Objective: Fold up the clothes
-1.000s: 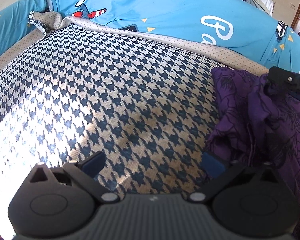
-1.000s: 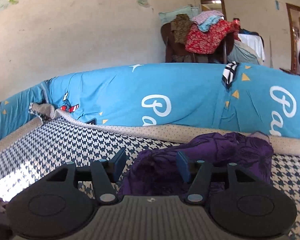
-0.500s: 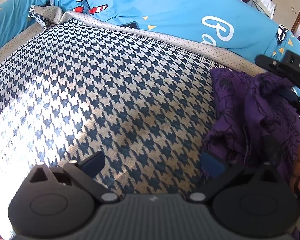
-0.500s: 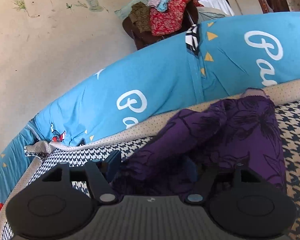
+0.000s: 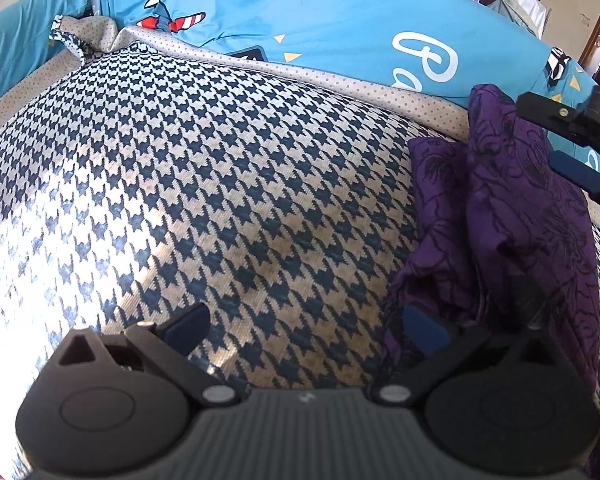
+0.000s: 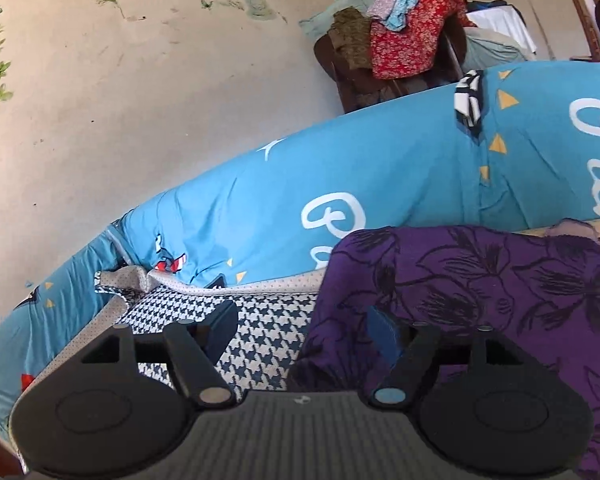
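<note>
Purple garment (image 6: 480, 280) beside both wide-open grippers, right gripper (image 6: 304, 330) just widening, ungrasped.

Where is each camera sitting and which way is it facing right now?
Left wrist: on the left gripper, angled down at the houndstooth blanket; its own open fingers and the right gripper show.
Right wrist: on the right gripper, looking across the bed toward the wall; only its own open fingers show.
Shared: purple garment, blue cushion, blanket.
</note>
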`<state>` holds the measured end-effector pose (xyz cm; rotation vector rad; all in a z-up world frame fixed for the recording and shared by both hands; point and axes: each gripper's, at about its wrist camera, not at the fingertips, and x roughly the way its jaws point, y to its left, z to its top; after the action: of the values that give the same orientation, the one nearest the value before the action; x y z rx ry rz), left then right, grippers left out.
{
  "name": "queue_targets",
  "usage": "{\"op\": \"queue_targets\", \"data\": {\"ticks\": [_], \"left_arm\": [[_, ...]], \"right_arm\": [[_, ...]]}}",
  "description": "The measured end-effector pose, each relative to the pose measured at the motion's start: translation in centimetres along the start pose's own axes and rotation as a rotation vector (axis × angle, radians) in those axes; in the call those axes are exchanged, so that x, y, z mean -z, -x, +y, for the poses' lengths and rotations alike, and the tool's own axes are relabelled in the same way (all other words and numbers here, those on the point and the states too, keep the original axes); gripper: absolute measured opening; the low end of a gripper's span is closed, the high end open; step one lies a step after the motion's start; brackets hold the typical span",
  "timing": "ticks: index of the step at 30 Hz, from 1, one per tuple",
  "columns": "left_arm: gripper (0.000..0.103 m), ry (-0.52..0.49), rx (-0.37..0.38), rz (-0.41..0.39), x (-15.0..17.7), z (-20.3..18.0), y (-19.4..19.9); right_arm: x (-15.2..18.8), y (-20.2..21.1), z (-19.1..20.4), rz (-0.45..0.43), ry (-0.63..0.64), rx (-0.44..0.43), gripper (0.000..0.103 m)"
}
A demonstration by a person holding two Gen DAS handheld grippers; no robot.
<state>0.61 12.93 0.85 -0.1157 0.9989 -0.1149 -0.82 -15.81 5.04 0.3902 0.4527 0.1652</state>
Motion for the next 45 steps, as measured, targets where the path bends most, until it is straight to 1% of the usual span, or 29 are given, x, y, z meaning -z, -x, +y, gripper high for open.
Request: {"op": "queue_targets", "data": {"ticks": [4, 8, 17, 23, 27, 32, 35, 39, 43, 45], "left_arm": [[0.103, -0.026, 0.011, 0.005, 0.3, -0.8, 0.1], [0.103, -0.073, 0.004, 0.005, 0.8, -1.6, 0.3], [0.103, -0.183, 0.000, 0.020, 2.4, -2.3, 0.7], [0.103, -0.214, 0.002, 0.043, 3.4, -1.8, 1.1], [0.103, -0.206, 0.000, 0.051, 3.8, -0.9, 1.5], [0.103, -0.190, -0.004, 0.060, 3.8, -0.1, 1.8], [0.103, -0.181, 0.008, 0.061, 3.7, 0.1, 2.0], [0.103, -0.196, 0.008, 0.065, 3.8, 0.0, 2.1], [0.103, -0.193, 0.009, 0.067, 3.8, 0.3, 2.3], [0.103, -0.188, 0.011, 0.066, 3.8, 0.4, 2.3]], "right_arm": [[-0.2, 2.5, -1.2, -0.006, -0.005, 0.063, 0.071], [0.4, 5.3, -2.5, 0.004, 0.011, 0.133, 0.076], [4.4, 11.8, -5.0, 0.080, 0.044, 0.246, 0.078], [6.7, 16.3, -6.1, 0.096, 0.022, 0.328, 0.079], [8.3, 18.8, -6.8, 0.113, -0.034, 0.394, 0.081], [9.9, 20.4, -7.5, 0.119, -0.082, 0.464, 0.081], [10.6, 20.8, -8.1, 0.107, -0.124, 0.483, 0.082], [11.3, 20.6, -9.0, 0.117, -0.182, 0.461, 0.084], [12.3, 19.8, -9.9, 0.144, -0.221, 0.470, 0.084], [12.8, 19.6, -10.2, 0.137, -0.231, 0.467, 0.084]]}}
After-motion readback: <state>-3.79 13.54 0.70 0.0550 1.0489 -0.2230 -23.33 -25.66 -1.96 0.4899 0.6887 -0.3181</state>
